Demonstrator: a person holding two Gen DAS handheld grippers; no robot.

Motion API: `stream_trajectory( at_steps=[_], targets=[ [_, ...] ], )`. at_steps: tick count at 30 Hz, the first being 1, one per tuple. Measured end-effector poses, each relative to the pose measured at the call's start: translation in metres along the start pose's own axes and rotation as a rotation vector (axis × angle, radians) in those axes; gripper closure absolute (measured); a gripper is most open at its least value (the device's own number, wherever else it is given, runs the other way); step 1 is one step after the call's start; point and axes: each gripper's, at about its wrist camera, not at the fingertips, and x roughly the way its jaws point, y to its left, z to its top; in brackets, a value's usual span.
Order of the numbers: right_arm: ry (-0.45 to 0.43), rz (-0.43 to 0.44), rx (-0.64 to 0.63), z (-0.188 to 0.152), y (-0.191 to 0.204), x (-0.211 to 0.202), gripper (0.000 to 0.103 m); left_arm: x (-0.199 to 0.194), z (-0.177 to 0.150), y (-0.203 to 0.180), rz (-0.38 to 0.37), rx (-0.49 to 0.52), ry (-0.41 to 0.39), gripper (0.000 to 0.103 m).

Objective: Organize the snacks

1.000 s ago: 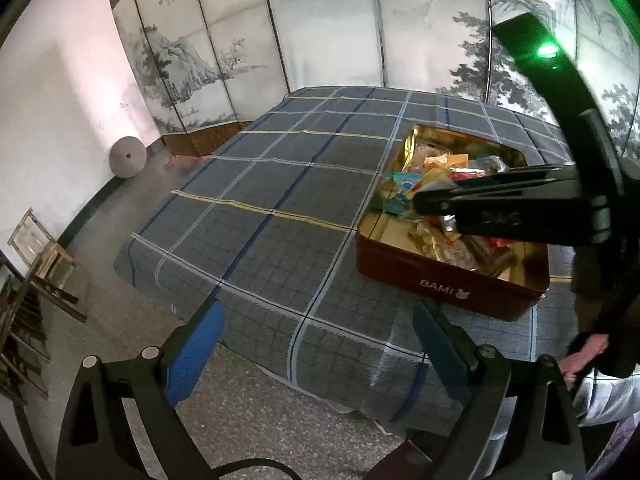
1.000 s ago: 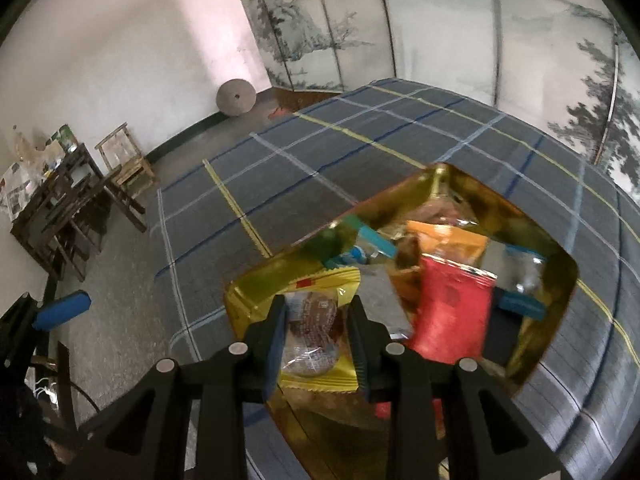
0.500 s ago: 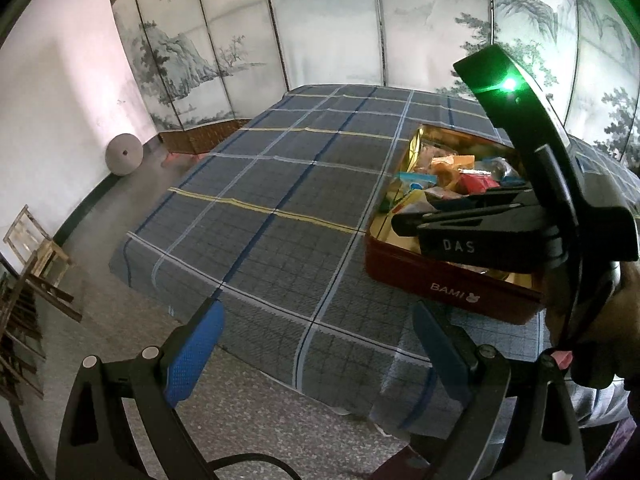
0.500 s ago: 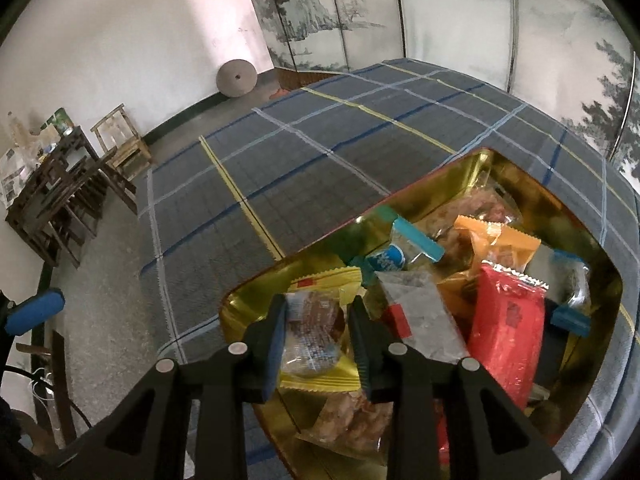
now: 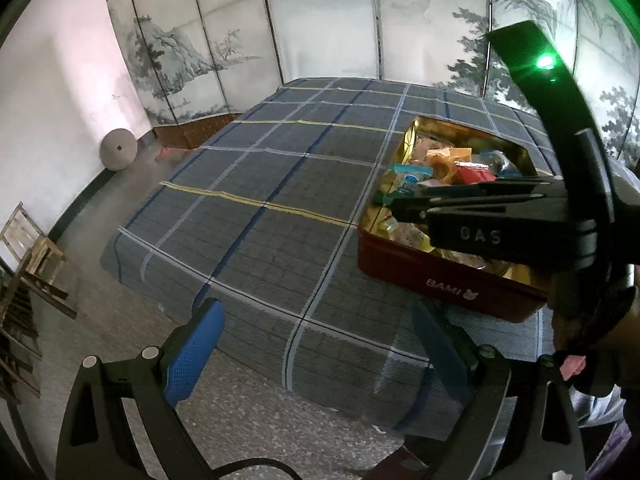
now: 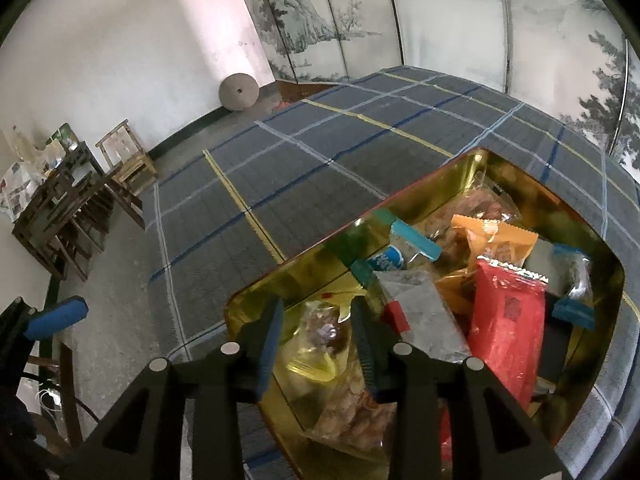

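- My right tongs (image 6: 316, 330), jaws just easing apart, straddle a clear snack packet (image 6: 320, 330) inside the tin (image 6: 472, 164); pad contact unclear.
- Only the left view shows my left tongs (image 5: 320, 344), spread, empty, off the tin's near-left corner.

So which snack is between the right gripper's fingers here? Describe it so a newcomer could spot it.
Start at the red tin with the gold lining on the plaid tablecloth. In its near-left corner, between the right gripper fingers, lies a clear packet with yellow edging showing a brown treat, left of the grey packet and the red packet.
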Motion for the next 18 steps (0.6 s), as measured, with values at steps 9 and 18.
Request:
stream_trajectory(
  at_steps=[9, 18],
  targets=[
    [-0.135, -0.025, 0.018, -0.013, 0.005, -0.048, 0.059, -0.012, -0.002, -0.001, -0.017, -0.041, -0.087, 0.009],
    [-0.28, -0.119, -0.01, -0.043, 0.021, -0.119, 0.048, -0.046, 0.002, -0.003, -0.046, -0.072, -0.184, 0.009]
  ],
)
